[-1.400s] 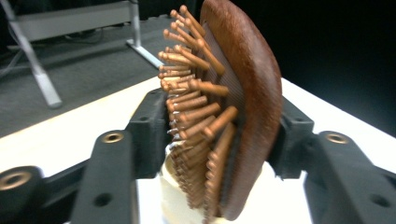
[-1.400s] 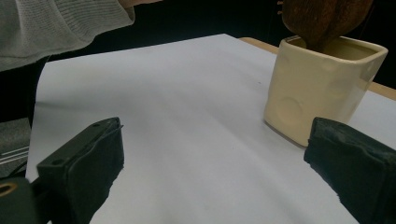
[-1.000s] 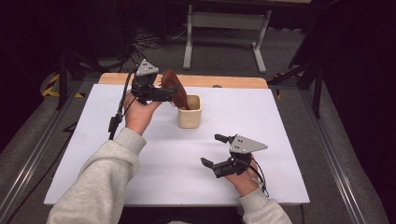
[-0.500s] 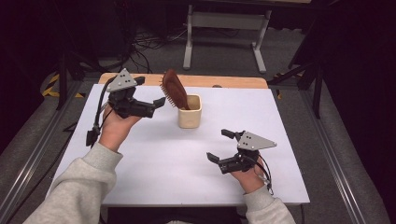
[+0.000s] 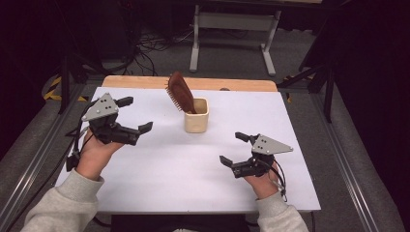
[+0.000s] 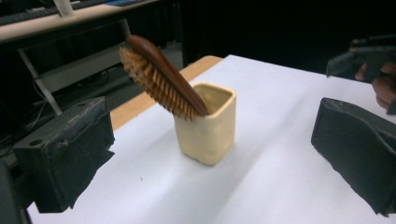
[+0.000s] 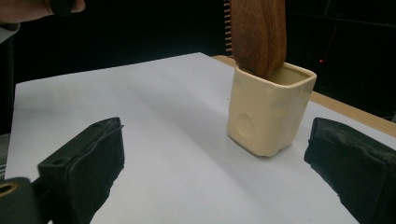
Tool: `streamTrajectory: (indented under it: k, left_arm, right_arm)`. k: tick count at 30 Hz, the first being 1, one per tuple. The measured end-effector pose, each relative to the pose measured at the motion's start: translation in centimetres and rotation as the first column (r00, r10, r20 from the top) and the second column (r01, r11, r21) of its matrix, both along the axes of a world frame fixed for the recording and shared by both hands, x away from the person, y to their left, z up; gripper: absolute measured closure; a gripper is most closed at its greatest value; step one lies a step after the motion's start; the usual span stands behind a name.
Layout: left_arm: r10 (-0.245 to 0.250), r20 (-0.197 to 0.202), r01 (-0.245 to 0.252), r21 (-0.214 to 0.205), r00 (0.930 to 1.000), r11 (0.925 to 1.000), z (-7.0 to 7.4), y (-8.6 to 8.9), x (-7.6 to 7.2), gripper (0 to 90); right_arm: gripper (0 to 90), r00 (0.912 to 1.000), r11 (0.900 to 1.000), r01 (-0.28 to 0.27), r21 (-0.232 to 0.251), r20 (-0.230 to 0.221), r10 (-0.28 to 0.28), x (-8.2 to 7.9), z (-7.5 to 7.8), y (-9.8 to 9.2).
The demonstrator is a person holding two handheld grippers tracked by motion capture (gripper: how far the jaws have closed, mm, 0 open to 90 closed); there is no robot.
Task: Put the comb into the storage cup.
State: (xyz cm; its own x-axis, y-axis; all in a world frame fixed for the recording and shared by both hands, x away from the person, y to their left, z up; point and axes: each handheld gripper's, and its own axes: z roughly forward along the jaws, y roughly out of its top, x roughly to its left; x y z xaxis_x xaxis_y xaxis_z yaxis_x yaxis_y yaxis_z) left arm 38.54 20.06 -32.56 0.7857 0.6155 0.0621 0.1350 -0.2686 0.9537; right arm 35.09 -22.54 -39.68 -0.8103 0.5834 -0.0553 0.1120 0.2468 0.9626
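Note:
A cream square cup (image 5: 196, 116) (image 6: 207, 124) (image 7: 269, 111) stands on the white table (image 5: 183, 164) toward the back middle. A brown wooden hairbrush (image 5: 181, 92) (image 6: 160, 77) (image 7: 258, 33) leans out of it, head up, bristles toward the left. My left gripper (image 5: 135, 114) is open at the table's left, well apart from the cup, holding nothing. My right gripper (image 5: 235, 148) is open at the front right, also holding nothing; a hand grips each one.
A wooden strip (image 5: 145, 81) runs along the table's far edge. Beyond it stand a metal frame (image 5: 232, 29) and cables (image 5: 150, 46) on the floor. Metal rails (image 5: 29, 164) flank the table.
My left gripper let go of the hairbrush, opened and drew back left and toward the person. The brush now leans in the cup. The right gripper shifted slightly.

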Motion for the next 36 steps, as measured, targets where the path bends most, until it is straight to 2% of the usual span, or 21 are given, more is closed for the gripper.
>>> streamTrajectory:
  k: [5,6,9,13,18,24,26,27,31,36]
  left_arm:
    - [-0.008,-0.017,0.008,-0.013,0.9998,0.9999,-2.5,1.0,-1.2,0.2]
    - [-0.008,-0.017,0.008,-0.013,0.9998,0.9999,-2.5,1.0,-1.2,0.1]
    - [-0.005,-0.037,0.005,0.007,0.9993,1.0000,-4.0,1.4,-1.4,0.1]
    - [-0.017,-0.055,0.017,-0.012,0.9983,0.9998,-5.2,1.7,-1.8,0.1]
    - [-0.011,-0.079,0.010,-0.009,0.9968,0.9999,-6.8,2.0,-2.3,0.3]
    - [-0.015,-0.114,0.011,-0.040,0.9934,0.9992,-9.2,2.8,-2.8,0.4]
    - [-0.019,-0.116,0.014,-0.043,0.9931,0.9990,-9.6,2.9,-2.9,0.3]
    - [-0.023,-0.119,0.018,-0.045,0.9926,0.9989,-10.3,2.9,-3.0,0.4]
    - [-0.030,-0.140,0.026,-0.032,0.9897,0.9992,-11.3,3.0,-3.0,0.4]
    - [-0.032,-0.159,0.023,-0.060,0.9868,0.9979,-12.6,3.3,-3.3,0.4]
  right_arm:
    - [4.4,0.9999,1.0000,0.009,-0.005,-0.011,-0.009,0.0,-0.1,-0.4]
    - [4.4,0.9999,1.0000,0.009,-0.005,-0.011,-0.009,0.0,-0.1,-0.4]
    - [4.3,0.9999,0.9999,0.013,-0.005,-0.008,-0.013,-0.1,-0.3,-0.7]
    - [4.0,0.9999,0.9999,0.010,-0.011,-0.008,-0.010,-0.1,-0.6,-0.8]
    - [3.4,0.9999,0.9996,0.011,-0.027,-0.011,-0.012,-0.1,-1.0,-0.9]
    - [2.5,0.9999,0.9996,0.001,-0.028,-0.011,-0.001,-0.3,-1.8,-1.2]
    - [2.4,1.0000,0.9996,-0.002,-0.030,-0.010,0.002,-0.4,-2.0,-1.3]
    - [2.4,1.0000,0.9995,0.000,-0.033,-0.010,-0.001,-0.4,-2.1,-1.4]
    - [2.4,0.9999,0.9994,0.000,-0.034,-0.013,0.000,-0.6,-2.4,-1.5]
    - [2.4,0.9998,0.9993,-0.004,-0.038,-0.019,0.003,-0.7,-2.8,-1.6]
